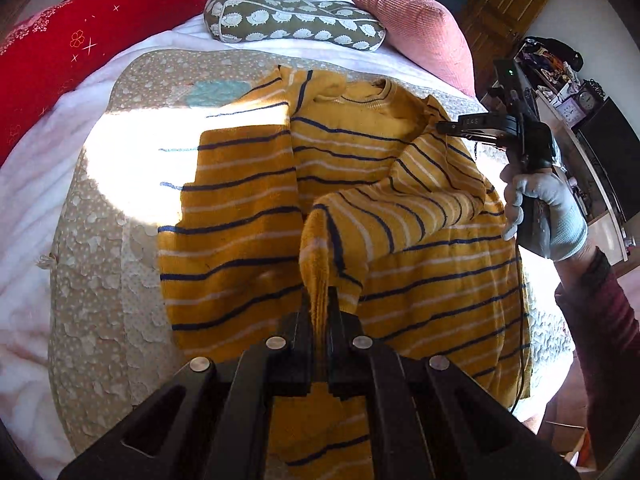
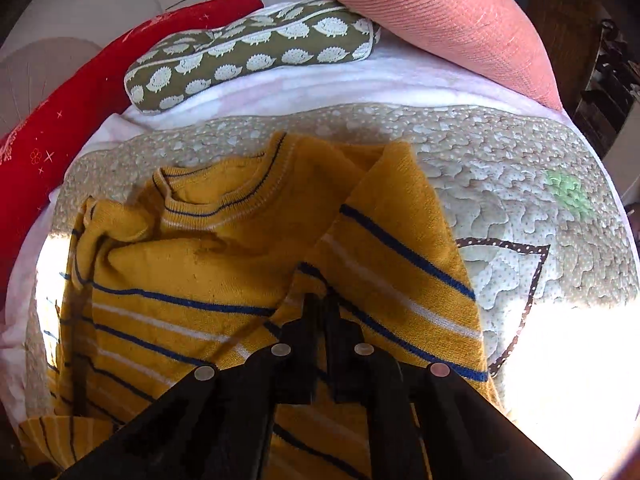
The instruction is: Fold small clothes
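A mustard-yellow sweater (image 1: 248,216) with navy and white stripes lies on a quilted beige mat (image 1: 100,280), collar toward the pillows. Low in the left wrist view, my left gripper (image 1: 320,300) is shut on the cuff of a sleeve (image 1: 320,248), which is drawn across the sweater's body. At the sleeve's shoulder end, my right gripper (image 1: 440,127) is held by a gloved hand (image 1: 552,216). In the right wrist view the right gripper (image 2: 322,302) is shut, pinching a fold of the sweater (image 2: 192,272) beside the collar (image 2: 208,204).
A red pillow (image 1: 80,40), a green hedgehog-print cushion (image 1: 296,20) and a pink ribbed cushion (image 1: 408,20) line the far side of the bed. Cluttered shelves (image 1: 560,76) and a wooden door stand to the right. Strong sunlight falls on the mat (image 2: 520,200).
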{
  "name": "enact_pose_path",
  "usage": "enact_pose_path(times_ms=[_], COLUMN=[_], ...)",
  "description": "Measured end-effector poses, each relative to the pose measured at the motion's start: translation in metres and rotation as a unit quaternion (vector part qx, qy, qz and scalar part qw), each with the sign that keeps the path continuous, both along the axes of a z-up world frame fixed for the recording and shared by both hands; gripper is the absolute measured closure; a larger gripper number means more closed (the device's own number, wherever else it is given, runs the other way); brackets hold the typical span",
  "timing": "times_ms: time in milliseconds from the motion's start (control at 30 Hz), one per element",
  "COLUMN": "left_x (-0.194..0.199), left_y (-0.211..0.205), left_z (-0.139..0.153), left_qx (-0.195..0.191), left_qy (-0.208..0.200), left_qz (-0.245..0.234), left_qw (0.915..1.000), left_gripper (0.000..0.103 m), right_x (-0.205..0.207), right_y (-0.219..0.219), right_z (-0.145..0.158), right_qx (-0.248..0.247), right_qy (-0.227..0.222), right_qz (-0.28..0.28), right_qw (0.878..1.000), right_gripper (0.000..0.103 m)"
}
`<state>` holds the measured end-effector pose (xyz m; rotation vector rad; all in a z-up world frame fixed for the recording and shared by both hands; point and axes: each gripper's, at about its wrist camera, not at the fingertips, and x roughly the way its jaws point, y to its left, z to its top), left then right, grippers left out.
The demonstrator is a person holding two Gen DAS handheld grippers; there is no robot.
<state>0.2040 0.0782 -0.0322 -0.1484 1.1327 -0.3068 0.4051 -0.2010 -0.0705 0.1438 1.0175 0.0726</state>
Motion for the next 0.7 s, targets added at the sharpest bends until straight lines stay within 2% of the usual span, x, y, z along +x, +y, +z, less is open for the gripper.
enact_pose_path(times_ms=[100, 200, 267, 333, 400, 433, 467, 533, 633, 700], left_x=[0.023, 0.064, 0.098, 0.129, 0.151, 0.157, 0.159, 0.153, 0.134, 0.122], left_y=[0.007, 0.002, -0.007, -0.013, -0.010, -0.004, 0.003, 0.013, 0.027, 0.041], left_z=[0.014, 0.013, 0.000, -0.016, -0.032, -0.036, -0.039, -0.035, -0.026, -0.020], left_qx=[-0.003, 0.027, 0.050, 0.094, 0.115, 0.109, 0.091, 0.052, 0.047, 0.052], left_qy=[-0.001, 0.001, 0.022, 0.021, 0.027, 0.036, 0.043, 0.040, 0.023, 0.019], left_qz=[0.003, 0.005, 0.013, 0.032, 0.053, 0.067, 0.077, 0.085, 0.099, 0.116], left_qw=[1.0000, 0.9996, 0.9984, 0.9948, 0.9916, 0.9912, 0.9919, 0.9942, 0.9937, 0.9917], left_gripper=[0.099, 0.098, 0.098, 0.095, 0.094, 0.094, 0.094, 0.090, 0.077, 0.076], right_x=[-0.013, -0.012, -0.002, 0.007, -0.003, -0.013, -0.022, -0.038, -0.052, -0.053], right_y=[-0.035, -0.060, -0.071, -0.083, -0.101, -0.111, -0.116, -0.118, -0.108, -0.099], right_z=[0.034, 0.052, 0.046, 0.031, 0.024, 0.023, 0.021, 0.017, 0.003, -0.012], right_qx=[0.016, -0.001, 0.002, 0.016, 0.038, 0.060, 0.077, 0.084, 0.051, 0.037], right_qy=[-0.042, -0.056, -0.033, 0.000, -0.002, -0.011, -0.014, -0.010, 0.003, 0.019], right_qz=[-0.045, -0.087, -0.103, -0.089, -0.110, -0.117, -0.119, -0.106, -0.069, -0.051], right_qw=[0.998, 0.995, 0.994, 0.996, 0.993, 0.991, 0.990, 0.991, 0.996, 0.998], right_gripper=[0.099, 0.099, 0.098, 0.093, 0.089, 0.081, 0.065, 0.049, 0.047, 0.046])
